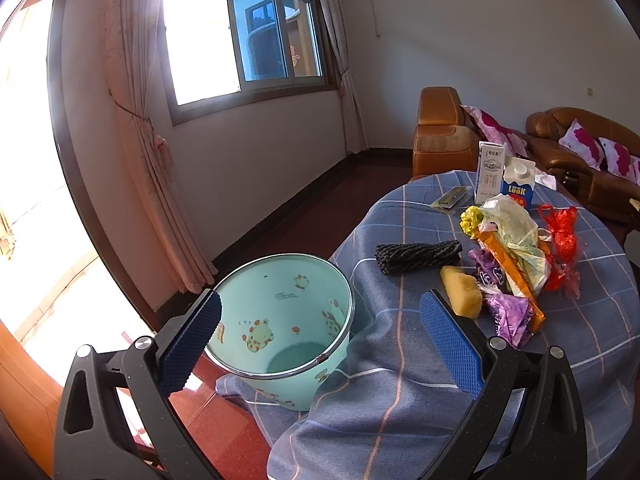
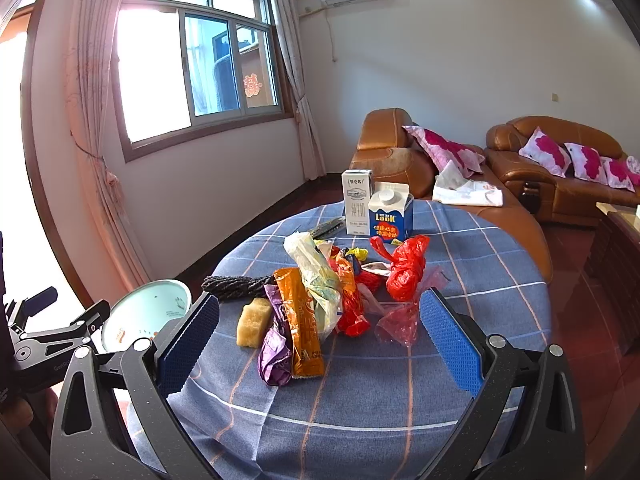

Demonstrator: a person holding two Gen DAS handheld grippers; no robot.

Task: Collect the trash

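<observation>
My right tongs (image 2: 319, 340) stand wide open and empty, pads (image 2: 451, 343) bracketing the near end of the trash pile (image 2: 316, 304) on the table (image 2: 360, 400), presumably lined up for a first pick. Nearest lie an orange wrapper (image 2: 302, 320) and a purple wrapper (image 2: 276, 354), touching, with a yellow sponge (image 2: 253, 322) just beside them to the left. A pale bag (image 2: 316, 276) drapes over the orange wrapper; a red bag (image 2: 404, 268) sits to the right; a dark rope bundle (image 2: 236, 286) lies behind the sponge. My left tongs (image 1: 320, 340) are likewise open and empty, held above the bin (image 1: 280, 316), which stands on the floor against the table edge, close enough, I judge, for a short carry. The left view looks down into the bin and shows it holding nothing visible; the right view shows only its rim (image 2: 146, 312) and part of the inside, plus the left tool itself at the frame edge. The right view separates the wrappers better. Two cartons (image 2: 378, 210) stand upright at the far side, touching, well apart from the tongs.
</observation>
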